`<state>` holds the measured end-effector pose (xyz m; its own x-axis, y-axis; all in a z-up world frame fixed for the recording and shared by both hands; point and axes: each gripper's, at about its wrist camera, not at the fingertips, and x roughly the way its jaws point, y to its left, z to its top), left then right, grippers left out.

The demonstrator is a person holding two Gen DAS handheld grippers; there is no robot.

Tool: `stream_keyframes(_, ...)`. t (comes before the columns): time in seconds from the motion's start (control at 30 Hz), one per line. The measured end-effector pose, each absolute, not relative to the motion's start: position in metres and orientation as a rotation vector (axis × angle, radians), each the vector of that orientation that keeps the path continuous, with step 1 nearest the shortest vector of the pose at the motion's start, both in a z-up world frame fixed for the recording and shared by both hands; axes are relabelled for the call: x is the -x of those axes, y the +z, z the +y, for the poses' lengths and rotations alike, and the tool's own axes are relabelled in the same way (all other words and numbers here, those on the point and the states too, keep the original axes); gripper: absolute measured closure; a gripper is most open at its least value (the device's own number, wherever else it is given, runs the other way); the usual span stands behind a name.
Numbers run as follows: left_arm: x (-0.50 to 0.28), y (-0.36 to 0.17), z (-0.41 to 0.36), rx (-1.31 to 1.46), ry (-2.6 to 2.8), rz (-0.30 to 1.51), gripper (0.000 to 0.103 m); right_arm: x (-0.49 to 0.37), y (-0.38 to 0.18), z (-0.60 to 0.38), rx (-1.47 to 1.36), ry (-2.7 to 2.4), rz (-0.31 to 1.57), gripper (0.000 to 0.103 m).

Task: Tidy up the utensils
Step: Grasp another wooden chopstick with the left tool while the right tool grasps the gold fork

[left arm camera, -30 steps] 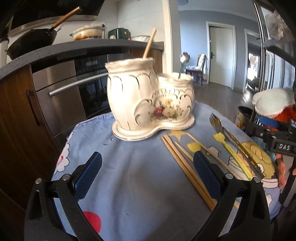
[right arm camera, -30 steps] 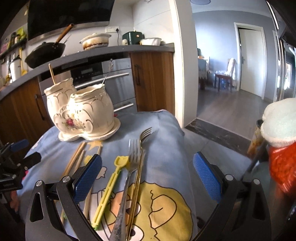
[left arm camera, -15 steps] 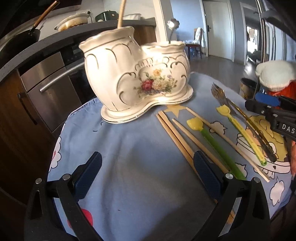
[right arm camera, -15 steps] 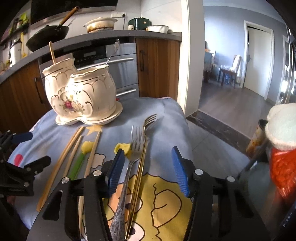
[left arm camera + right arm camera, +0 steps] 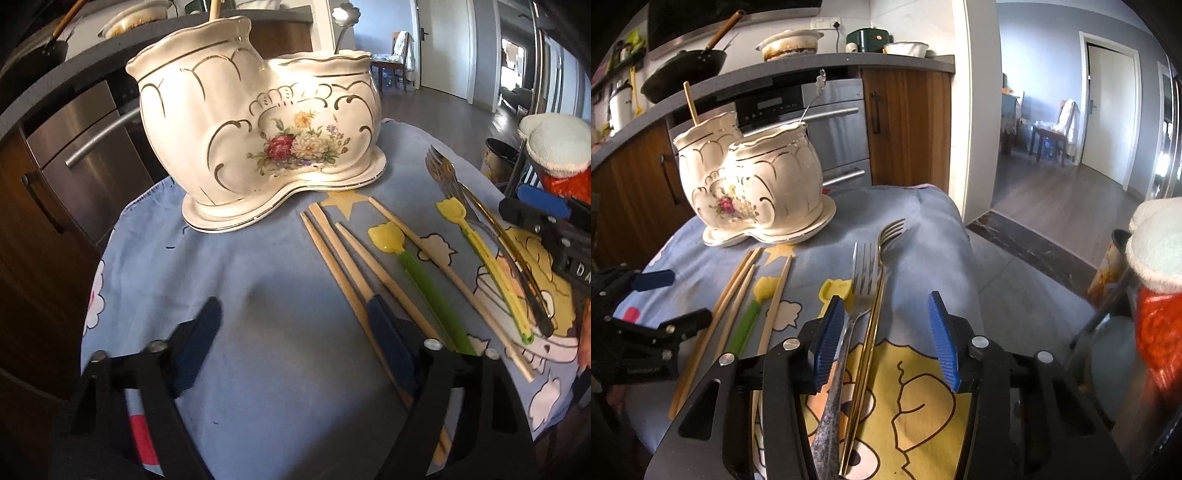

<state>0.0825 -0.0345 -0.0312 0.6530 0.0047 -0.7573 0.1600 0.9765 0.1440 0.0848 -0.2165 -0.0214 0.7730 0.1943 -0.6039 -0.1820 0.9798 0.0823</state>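
A: What covers the bench (image 5: 280, 406)?

B: A blue cartoon-print cloth (image 5: 236, 280), with a yellow figure on its right part.

A: And what lies on that cloth?

B: At the far side, a white flowered ceramic holder (image 5: 258, 147) on its own base. Nearer and to the right lie wooden chopsticks (image 5: 340, 258), a green-handled yellow spoon (image 5: 424, 288), and a yellow-handled spoon (image 5: 480, 258). Furthest right, a silver fork (image 5: 862, 288) and a gold fork (image 5: 882, 266) lie side by side.
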Motion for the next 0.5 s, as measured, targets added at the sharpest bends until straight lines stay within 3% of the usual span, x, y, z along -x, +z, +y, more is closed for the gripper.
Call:
stream_keyframes(0.1, -0.086, -0.03, -0.041, -0.228, -0.081, 0.862, 0.031, -0.087, -0.022, -0.216, -0.015, 0.216, 0.672, 0.055)
stream_keyframes(0.43, -0.098, -0.029, -0.055, -0.266, -0.155, 0.923, 0.087, -0.107, -0.026, -0.213, -0.031, 0.226, 0.766, 0.078)
stream_keyframes(0.5, -0.095, -0.029, -0.055, -0.29, -0.156, 0.926, 0.089, -0.11, -0.026, -0.213, -0.034, 0.225, 0.769, 0.081)
